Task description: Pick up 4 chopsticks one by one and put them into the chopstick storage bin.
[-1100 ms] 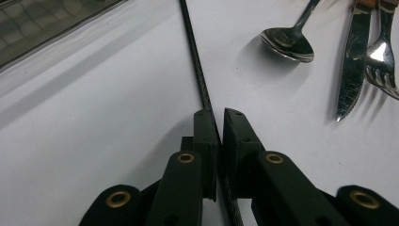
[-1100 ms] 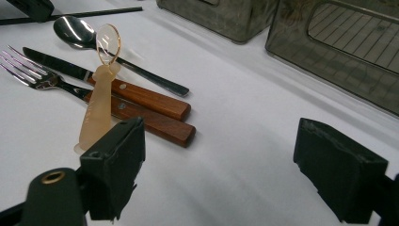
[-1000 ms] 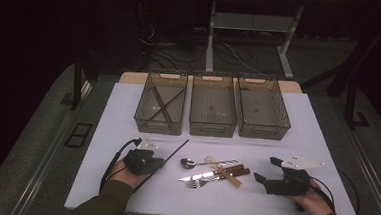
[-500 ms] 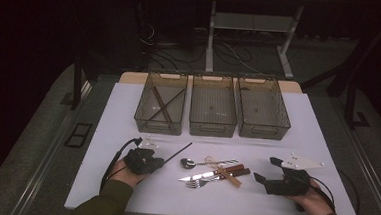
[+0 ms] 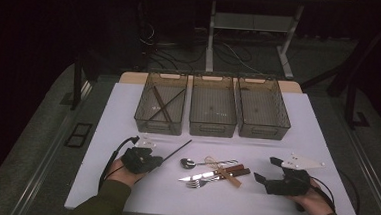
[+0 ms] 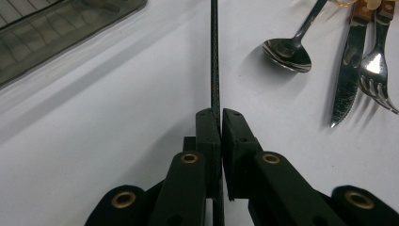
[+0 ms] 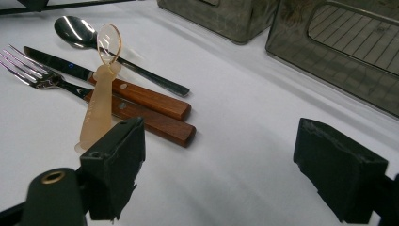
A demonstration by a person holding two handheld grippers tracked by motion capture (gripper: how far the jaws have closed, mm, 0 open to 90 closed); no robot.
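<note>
We hold a thin black chopstick (image 6: 215, 70) in the left gripper (image 6: 221, 117). Its jaws are pressed together on the stick near one end, and in the left gripper view the stick runs straight up the middle of the frame, away from the jaws. In the high view the same stick (image 5: 176, 150) lies in the lower left part of the frame and its long axis points up and to the right, toward the leftmost bin (image 5: 161, 108), where two more sticks already lie crossed. We judge that the coming move depends on this: the bin is above the stick's free end in the frame, and our left hand is clearly the nearer one.

The right gripper (image 5: 270, 170) rests at the lower right with its jaws spread wide and nothing between them.

The chopstick looks matt, slim and finely textured. The bins are smoky, half-transparent plastic with ribbed floors. On the white table (image 5: 326, 146), in the lower centre, lie a shiny metal spoon (image 5: 189, 163), a knife (image 5: 209, 175) and a fork (image 5: 199, 182) with brown wooden handles, and a pale translucent small tool (image 7: 99, 101).
</note>
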